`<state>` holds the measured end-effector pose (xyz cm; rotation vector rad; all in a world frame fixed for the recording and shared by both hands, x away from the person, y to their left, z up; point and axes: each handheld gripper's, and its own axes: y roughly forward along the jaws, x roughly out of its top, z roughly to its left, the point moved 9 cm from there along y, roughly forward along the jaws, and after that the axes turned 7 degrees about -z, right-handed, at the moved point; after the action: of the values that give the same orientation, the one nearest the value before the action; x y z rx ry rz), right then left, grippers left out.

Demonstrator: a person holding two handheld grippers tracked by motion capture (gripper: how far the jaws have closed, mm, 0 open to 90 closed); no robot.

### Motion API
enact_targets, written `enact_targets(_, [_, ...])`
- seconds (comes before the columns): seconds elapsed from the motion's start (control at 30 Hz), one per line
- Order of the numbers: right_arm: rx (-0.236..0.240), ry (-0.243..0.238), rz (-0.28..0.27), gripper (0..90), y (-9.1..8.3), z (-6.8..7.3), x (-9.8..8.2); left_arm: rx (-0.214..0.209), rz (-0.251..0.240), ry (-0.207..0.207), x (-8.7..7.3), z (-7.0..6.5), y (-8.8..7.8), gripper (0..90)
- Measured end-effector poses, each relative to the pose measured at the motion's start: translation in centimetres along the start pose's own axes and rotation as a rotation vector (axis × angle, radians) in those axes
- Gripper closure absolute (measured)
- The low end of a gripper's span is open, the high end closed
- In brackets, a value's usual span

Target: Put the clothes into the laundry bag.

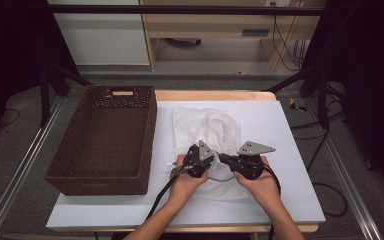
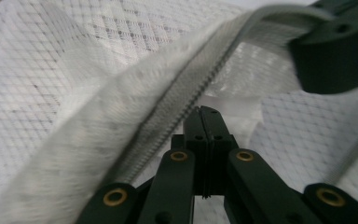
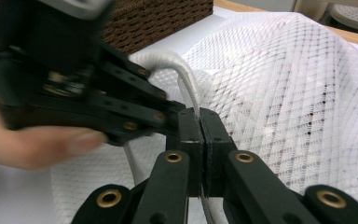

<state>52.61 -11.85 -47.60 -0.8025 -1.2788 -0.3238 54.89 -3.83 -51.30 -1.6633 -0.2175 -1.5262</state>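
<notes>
Both grippers pinch mesh bag (image 1: 211,131) beside empty basket (image 1: 105,175).

Both forearms are bare, no sleeves showing at the bottom of the high view. The left gripper (image 1: 198,159) and right gripper (image 1: 243,162) are black, each topped by a grey three-cornered plate and trailing a black cable. Close up, their black jaw links carry brass-coloured rivets.
</notes>
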Motion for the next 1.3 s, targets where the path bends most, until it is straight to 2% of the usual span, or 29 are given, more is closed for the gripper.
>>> enact_targets(0.1, [-0.003,0.001,-0.001,89.1,-0.1,0.0,0.0,-0.002,0.001,0.004,0.2,0.0,-1.4,90.0])
enact_targets(0.2, [-0.001,-0.003,-0.002,89.1,-0.2,0.0,0.1,-0.013,-0.008,-0.016,0.5,-0.1,-2.5,90.0])
enact_targets(0.33, [-0.005,-0.006,-0.007,89.1,-0.5,0.0,0.2,-0.015,-0.023,0.001,1.1,-0.3,-4.3,89.1])
enact_targets(0.5, [-0.006,-0.010,-0.013,89.1,-0.6,0.1,0.4,0.011,-0.044,0.035,2.2,0.1,-6.3,85.2])
enact_targets(0.6, [-0.006,-0.011,-0.015,89.1,-0.7,0.1,0.5,0.047,-0.063,0.068,2.8,0.7,-7.2,81.3])
enact_targets(0.77, [-0.009,-0.013,-0.021,89.1,-0.7,0.1,0.7,0.098,-0.091,0.071,3.7,1.9,-8.3,69.1])
enact_targets(0.8, [-0.009,-0.011,-0.021,89.1,-0.7,0.1,0.7,0.095,-0.092,0.072,3.7,2.0,-8.4,68.6])
enact_targets(1.13, [-0.010,-0.011,-0.027,89.1,-0.9,0.1,0.9,0.098,-0.027,0.139,1.8,1.3,-7.9,57.4])
enact_targets(1.2, [-0.012,-0.010,-0.030,89.1,-1.0,-0.1,1.0,0.093,-0.006,0.150,1.3,1.3,-7.9,55.5])
enact_targets(1.3, [-0.012,-0.011,-0.032,89.1,-1.1,-0.1,1.0,0.113,0.041,0.173,0.3,1.8,-7.7,54.1])
